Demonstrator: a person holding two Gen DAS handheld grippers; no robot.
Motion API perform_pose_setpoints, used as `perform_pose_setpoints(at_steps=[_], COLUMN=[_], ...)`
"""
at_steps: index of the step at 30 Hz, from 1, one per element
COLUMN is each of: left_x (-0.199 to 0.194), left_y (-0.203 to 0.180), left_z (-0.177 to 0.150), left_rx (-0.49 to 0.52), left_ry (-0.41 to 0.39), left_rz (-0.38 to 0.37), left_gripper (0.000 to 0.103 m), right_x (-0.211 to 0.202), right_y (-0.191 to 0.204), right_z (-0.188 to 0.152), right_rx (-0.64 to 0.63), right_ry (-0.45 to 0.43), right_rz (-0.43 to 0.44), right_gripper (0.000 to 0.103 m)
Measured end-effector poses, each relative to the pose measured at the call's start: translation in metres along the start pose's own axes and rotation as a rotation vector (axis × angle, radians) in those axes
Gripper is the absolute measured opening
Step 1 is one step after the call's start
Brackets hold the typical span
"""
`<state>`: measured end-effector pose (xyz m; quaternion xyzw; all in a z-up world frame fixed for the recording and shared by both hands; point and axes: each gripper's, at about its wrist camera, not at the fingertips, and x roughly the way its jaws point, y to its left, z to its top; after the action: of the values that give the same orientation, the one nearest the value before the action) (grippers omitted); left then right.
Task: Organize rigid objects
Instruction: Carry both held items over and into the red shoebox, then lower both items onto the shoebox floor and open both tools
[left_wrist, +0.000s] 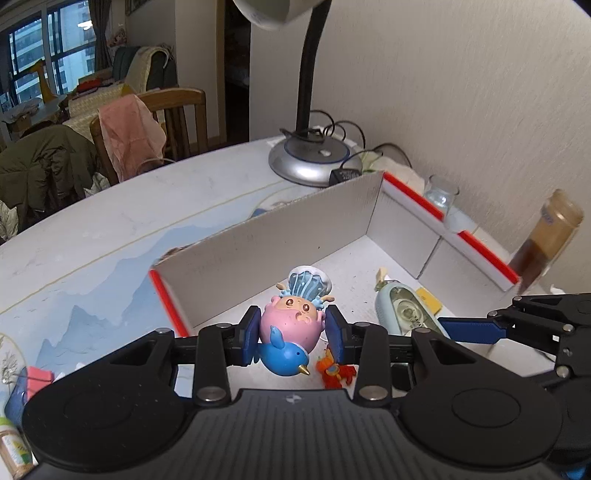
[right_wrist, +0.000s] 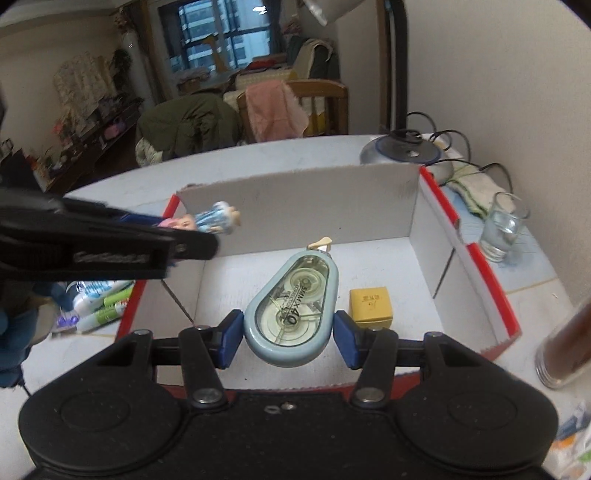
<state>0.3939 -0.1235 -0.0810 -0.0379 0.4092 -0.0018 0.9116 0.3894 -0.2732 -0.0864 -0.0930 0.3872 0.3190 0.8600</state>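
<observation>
The left hand-held gripper (left_wrist: 291, 334) pinches a pink toy figure (left_wrist: 291, 321) with a blue bird above the open cardboard box (left_wrist: 280, 240) on the worktop (left_wrist: 110, 221). The right hand-held gripper (right_wrist: 289, 334) clamps a pale blue correction tape dispenser (right_wrist: 291, 306) over the box floor, beside a small yellow carton (right_wrist: 370, 304).

We note the figurine (left_wrist: 291, 325): pink body, pale blue shell crest, blue bird at its base. The correction tape (right_wrist: 291, 314) has a pale blue-green casing with a clear window. The box (right_wrist: 295, 199) is grey inside with red edging. The small carton (right_wrist: 370, 308) is yellow. The tabletop (left_wrist: 110, 236) carries a blue mountain print.
</observation>
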Motion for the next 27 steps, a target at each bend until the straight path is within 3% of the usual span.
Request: perform_pose_setpoints(at_steps=[9, 27], left_x=[0.044, 0.108], left_y=[-0.005, -0.016], left_z=[0.010, 0.015], left_rx=[-0.004, 0.011], left_ry=[0.087, 0.320], left_rz=[0.005, 0.064], left_gripper=[0.036, 0.037], right_x=[0.031, 0.070], right_y=[-0.016, -0.039], right_z=[0.006, 0.005], right_rx=[-0.028, -0.046], right_ry=[0.080, 0.225], right_rz=[0.033, -0.014], right_gripper=[0.052, 0.052])
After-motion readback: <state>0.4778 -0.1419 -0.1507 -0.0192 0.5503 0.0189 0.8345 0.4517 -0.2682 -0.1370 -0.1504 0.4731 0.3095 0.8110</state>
